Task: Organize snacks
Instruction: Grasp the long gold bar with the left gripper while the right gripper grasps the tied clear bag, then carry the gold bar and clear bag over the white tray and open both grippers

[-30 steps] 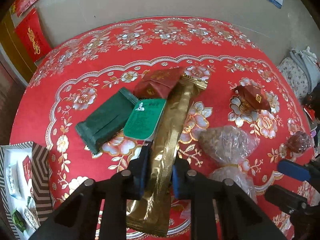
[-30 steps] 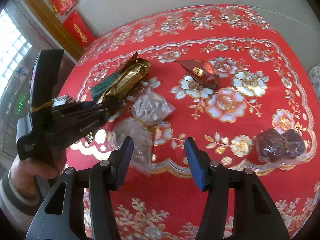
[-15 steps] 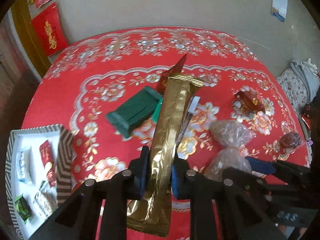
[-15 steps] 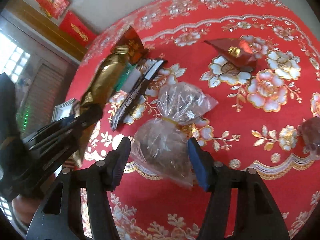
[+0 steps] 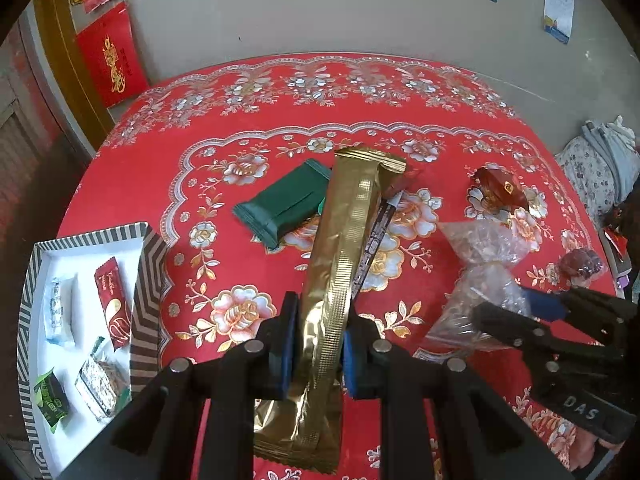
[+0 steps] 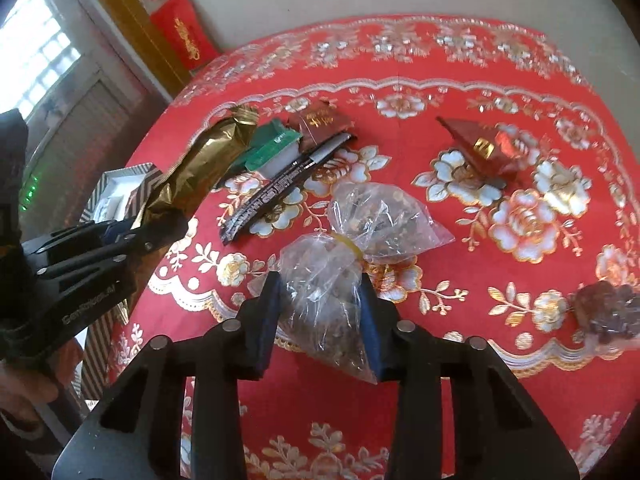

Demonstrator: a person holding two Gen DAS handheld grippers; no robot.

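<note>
Red floral cloth covered the round counter (image 5: 132, 200), with a pale wall behind it and a red hanging at far left. From the left wrist view, my left claw (image 5: 316, 348) was clamped tight on the long gold packet (image 5: 344, 264), gripping it low down so that most of its length stood up and leaned away over the other snacks. A striped box (image 5: 146, 280) sat at the near left edge of the counter, already holding a few small packets. A green packet (image 5: 286, 206) lay flat just left of the gold one, and a black stick pack (image 5: 374, 248) lay just right of it. I judged the gold packet was bound for that box, and that I should swing it left with the grip held firm, since the tall free end could flop or brush the green packet.

From the right wrist view, my right claw (image 6: 320, 320) had just been closing, and its pads were pressed against the near bulge of the clear bag (image 6: 332, 280) tied with a yellow band. A dark red pyramid box (image 6: 486, 150) sat well apart at far right. I judged the film to be slippery and the contents loose, so I wanted a squeeze snug enough to lift without bursting it, then a straight raise clear of the left claw nearby.
</note>
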